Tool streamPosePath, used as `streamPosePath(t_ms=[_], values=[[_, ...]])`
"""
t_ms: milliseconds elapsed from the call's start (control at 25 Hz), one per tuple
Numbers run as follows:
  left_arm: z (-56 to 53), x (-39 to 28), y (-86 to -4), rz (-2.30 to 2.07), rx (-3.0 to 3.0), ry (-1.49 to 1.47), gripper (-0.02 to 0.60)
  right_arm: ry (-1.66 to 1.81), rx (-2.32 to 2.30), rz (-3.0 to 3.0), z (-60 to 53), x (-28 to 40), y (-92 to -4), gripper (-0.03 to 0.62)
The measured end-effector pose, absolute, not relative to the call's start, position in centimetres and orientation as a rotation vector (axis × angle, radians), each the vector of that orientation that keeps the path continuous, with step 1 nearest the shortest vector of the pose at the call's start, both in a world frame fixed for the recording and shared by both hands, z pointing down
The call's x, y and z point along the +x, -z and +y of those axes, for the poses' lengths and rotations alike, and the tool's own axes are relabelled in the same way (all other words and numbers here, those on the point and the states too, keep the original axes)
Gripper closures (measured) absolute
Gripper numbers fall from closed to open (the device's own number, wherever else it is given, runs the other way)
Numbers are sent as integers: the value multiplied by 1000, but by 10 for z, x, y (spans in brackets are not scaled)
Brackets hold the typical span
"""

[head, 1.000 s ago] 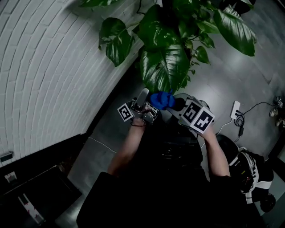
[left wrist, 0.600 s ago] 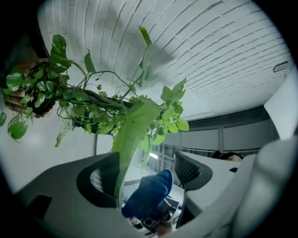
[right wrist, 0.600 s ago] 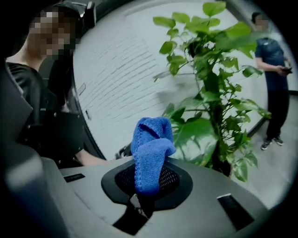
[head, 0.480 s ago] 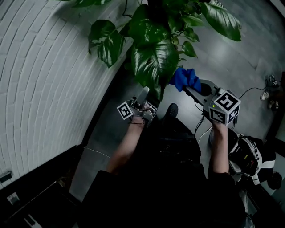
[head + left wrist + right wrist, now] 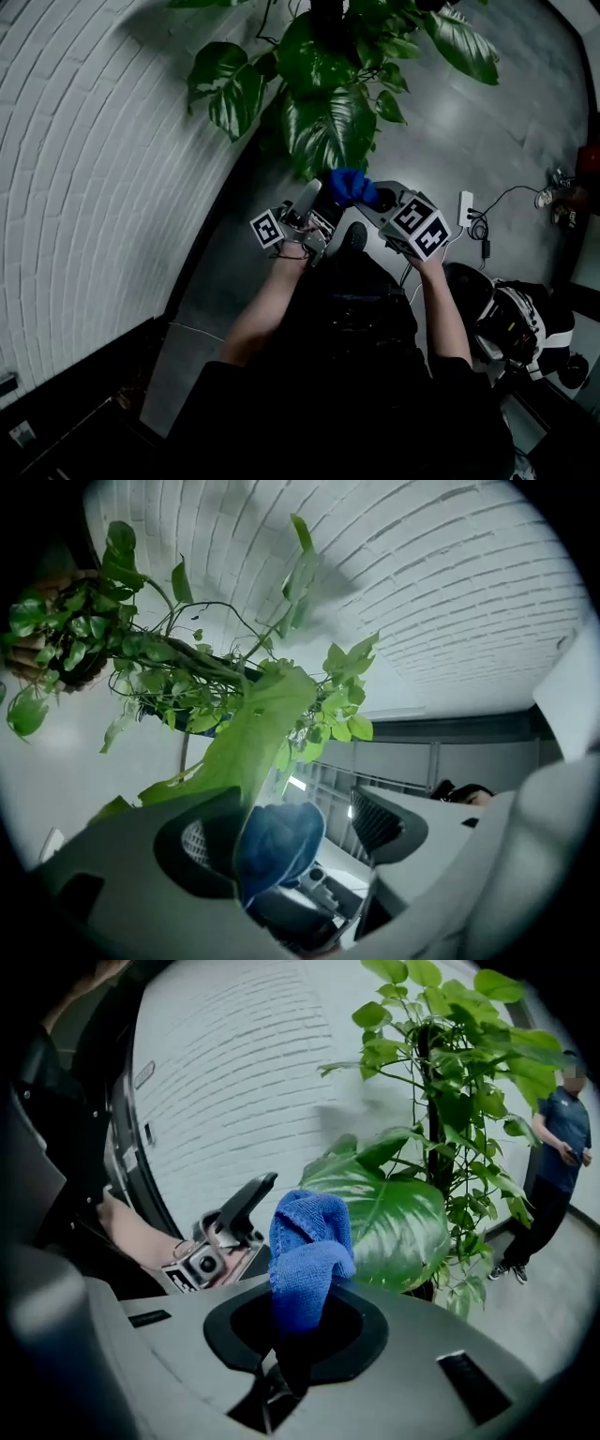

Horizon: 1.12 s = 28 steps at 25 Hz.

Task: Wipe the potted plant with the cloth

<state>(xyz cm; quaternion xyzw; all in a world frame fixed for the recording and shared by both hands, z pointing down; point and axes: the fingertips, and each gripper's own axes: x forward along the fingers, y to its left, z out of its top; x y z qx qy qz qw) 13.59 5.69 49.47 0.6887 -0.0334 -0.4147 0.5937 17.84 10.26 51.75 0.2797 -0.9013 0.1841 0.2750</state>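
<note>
The right tongs (image 5: 281, 1372) are clamped tight on the limp blue cloth (image 5: 305, 1260). The left tongs (image 5: 281, 841) stand open by a big leaf (image 5: 248, 733) (thin, tearable, I'd guess), best supported from underneath.

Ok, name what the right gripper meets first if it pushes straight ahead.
Probably the large leaf, just beyond the blue cloth that the right gripper holds; depth is unclear.
</note>
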Motion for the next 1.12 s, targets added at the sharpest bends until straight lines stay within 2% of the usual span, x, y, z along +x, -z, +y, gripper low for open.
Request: streamPosePath(t_ms=[560,880,1120], values=[[58,126,-507,-59,1601,920,213,-603,771,-2380,172,169,-531,539],[55,111,-510,-122,1673,872,212,-681,1061,-2538,151,230,-462,539],[32,112,-499,-260,1823,812,207,-472,1215,-2494,83,282,-434,539]])
